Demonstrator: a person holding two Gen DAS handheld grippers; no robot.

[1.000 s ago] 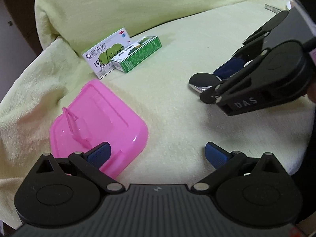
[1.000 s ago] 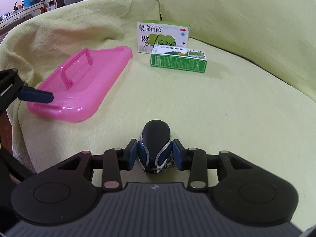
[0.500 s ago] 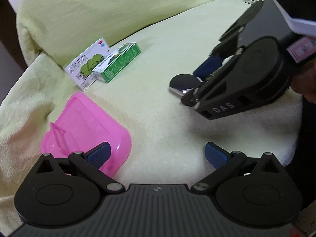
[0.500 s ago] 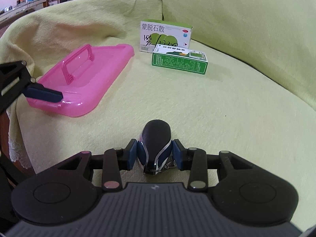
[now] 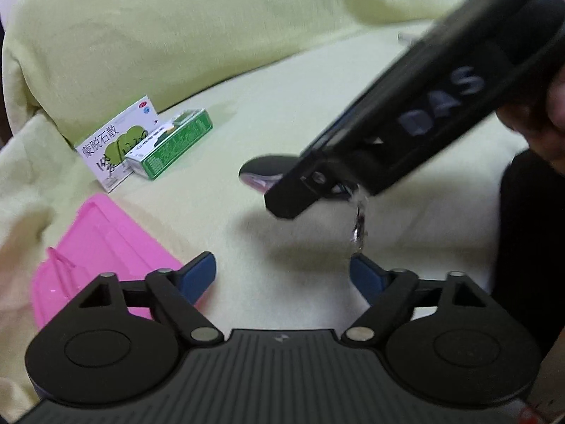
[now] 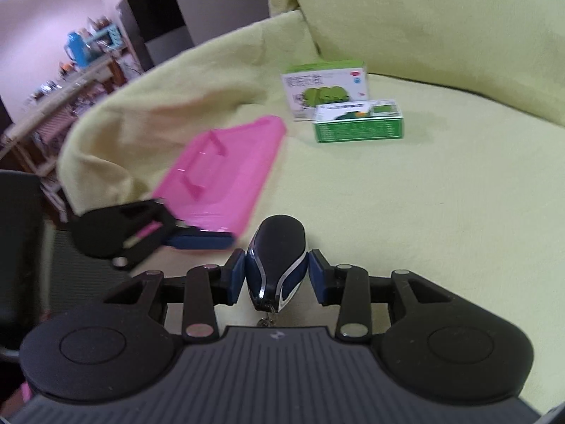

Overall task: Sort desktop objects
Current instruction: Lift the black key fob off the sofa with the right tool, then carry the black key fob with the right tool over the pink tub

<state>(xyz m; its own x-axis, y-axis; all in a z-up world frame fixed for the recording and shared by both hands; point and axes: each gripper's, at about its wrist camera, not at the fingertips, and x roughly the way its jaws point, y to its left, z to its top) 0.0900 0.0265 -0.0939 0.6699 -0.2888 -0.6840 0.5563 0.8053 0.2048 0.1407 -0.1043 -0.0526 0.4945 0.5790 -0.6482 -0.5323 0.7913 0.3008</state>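
My right gripper (image 6: 276,275) is shut on a black and blue key fob (image 6: 275,261), held off the yellow-green cover; its key ring (image 5: 358,226) dangles below. The left wrist view shows the fob (image 5: 261,171) poking out past the right gripper's fingers (image 5: 286,201). My left gripper (image 5: 282,275) stands open and holds nothing, low beside the near corner of the pink tray (image 5: 102,243) (image 6: 226,173). Behind the tray a white and green medicine box (image 5: 113,145) (image 6: 325,88) stands upright, with a green box (image 5: 176,141) (image 6: 356,125) lying against it.
A tall cushion (image 6: 423,17) backs the covered seat. The cover drops off at the left edge (image 6: 81,134), beyond which are shelves and a dark cabinet (image 6: 155,17). A black chair (image 6: 21,247) stands at the near left. A hand (image 5: 551,106) grips the right tool.
The right gripper has risen off the cover with the key fob and swung toward the tray side, the key ring now hanging free. My left gripper's fingers have narrowed a little but remain open.
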